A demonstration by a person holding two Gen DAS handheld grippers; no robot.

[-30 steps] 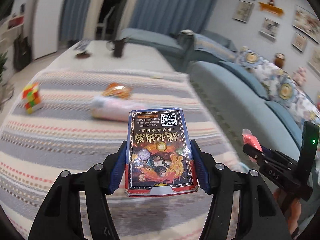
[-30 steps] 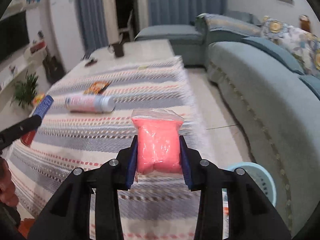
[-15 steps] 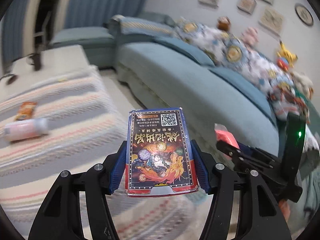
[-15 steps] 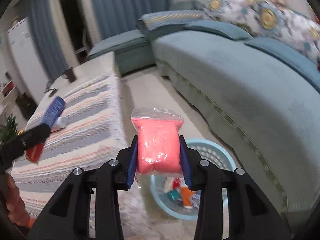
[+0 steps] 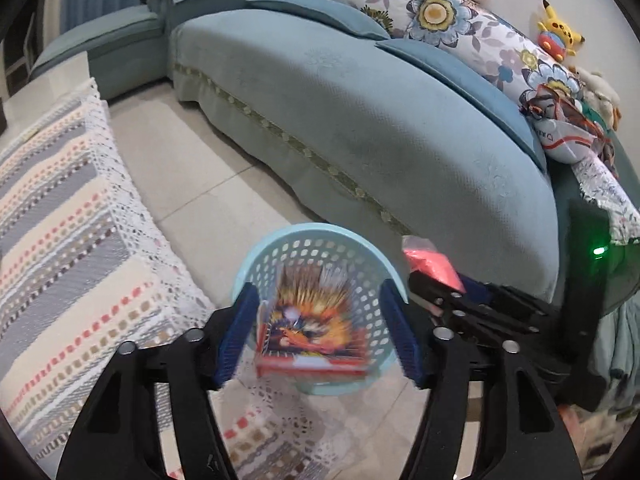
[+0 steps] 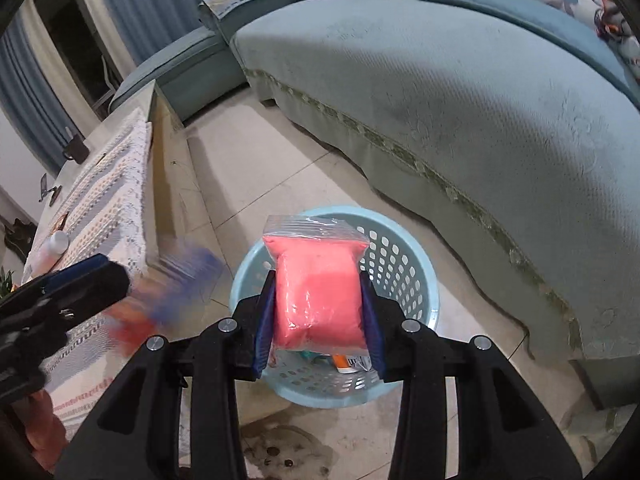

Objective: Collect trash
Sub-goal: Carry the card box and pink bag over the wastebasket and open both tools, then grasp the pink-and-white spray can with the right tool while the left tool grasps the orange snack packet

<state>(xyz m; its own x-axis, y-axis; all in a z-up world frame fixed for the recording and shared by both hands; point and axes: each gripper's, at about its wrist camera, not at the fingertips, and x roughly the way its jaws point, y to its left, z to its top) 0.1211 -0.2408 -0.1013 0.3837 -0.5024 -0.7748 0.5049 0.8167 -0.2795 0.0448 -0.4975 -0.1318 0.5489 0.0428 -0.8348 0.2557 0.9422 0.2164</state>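
Left tool (image 5: 320, 334) is spreading its jaws; the blurred card packet (image 5: 312, 326) hangs loose between them above the blue basket (image 5: 256, 256) on the floor. Right tool (image 6: 318, 312), also easing apart, clamps the pink bag (image 6: 316, 288) over that basket.

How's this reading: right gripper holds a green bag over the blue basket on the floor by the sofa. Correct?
One slip: the bag is pink, not green. The right wrist view shows the right gripper, its jaws just beginning to open, with the bag between its pads over the blue basket on the floor by the sofa.
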